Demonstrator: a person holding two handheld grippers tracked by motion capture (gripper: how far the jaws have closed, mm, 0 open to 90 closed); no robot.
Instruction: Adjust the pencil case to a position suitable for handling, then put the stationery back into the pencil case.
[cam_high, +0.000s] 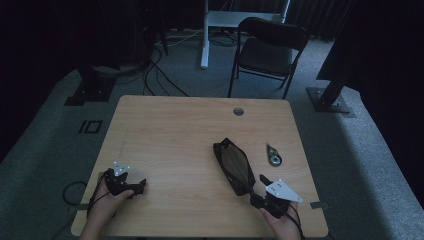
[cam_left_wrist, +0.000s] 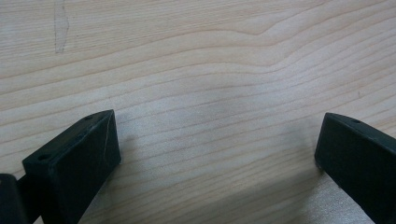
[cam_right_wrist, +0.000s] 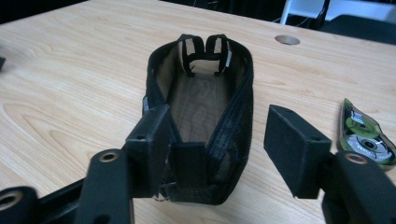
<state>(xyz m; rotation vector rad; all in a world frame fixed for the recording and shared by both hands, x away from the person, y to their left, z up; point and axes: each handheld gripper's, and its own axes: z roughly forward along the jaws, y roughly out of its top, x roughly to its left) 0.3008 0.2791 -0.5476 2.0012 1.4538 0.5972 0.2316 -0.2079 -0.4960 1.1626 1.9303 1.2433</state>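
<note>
Two open grippers rested at the near edge of a pale wood-grain surface (cam_high: 170, 135), a black mesh pouch ahead of the right one.

The left gripper (cam_high: 134, 187), held in the left hand (cam_high: 102, 207) near the front left corner, had its blocky matte black fingers (cam_left_wrist: 77, 161) spread wide over bare wood. The right gripper (cam_right_wrist: 217, 140), in the right hand (cam_high: 280, 222), also had its fingers parted, straddling the near end of the mesh pouch (cam_right_wrist: 201, 116); whether they touched it could not be told. The pouch was long, soft-walled, open at the top, with wood showing through its netting. Just beside it lay a teardrop-shaped green and clear correction tape dispenser (cam_right_wrist: 366, 135). Farther off stood a dark folding chair (cam_high: 267, 50) on grey carpet.
</note>
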